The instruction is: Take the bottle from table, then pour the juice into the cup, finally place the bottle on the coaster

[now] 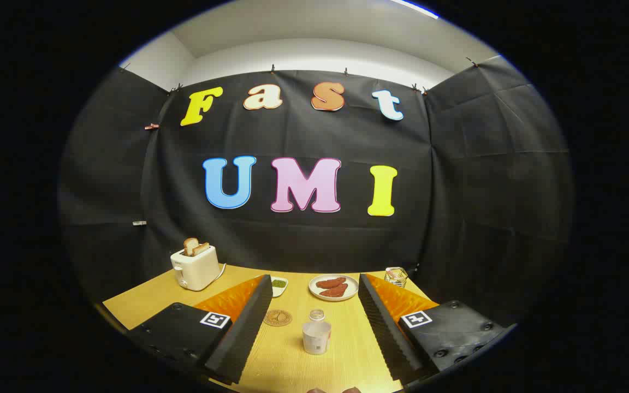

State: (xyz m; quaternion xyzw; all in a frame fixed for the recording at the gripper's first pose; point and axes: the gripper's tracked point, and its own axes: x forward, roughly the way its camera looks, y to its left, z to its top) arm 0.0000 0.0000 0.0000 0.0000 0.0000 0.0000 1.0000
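A small pale bottle (316,334) with a clear cap stands upright on the wooden table (145,300). It sits between my fingers, touching neither. My gripper (314,279) is open, its fingers spread wide on either side of the bottle. A round brown coaster (277,317) lies flat just left of the bottle, near the left finger (246,322). A clear glass cup (396,277) stands at the far right of the table, beyond the right finger (383,322).
A white plate (333,287) with reddish food lies beyond the bottle. To its left is a small dish (279,284) of something green. A white toaster (195,267) with bread stands at the far left. The black cloth wall closes off the table's back.
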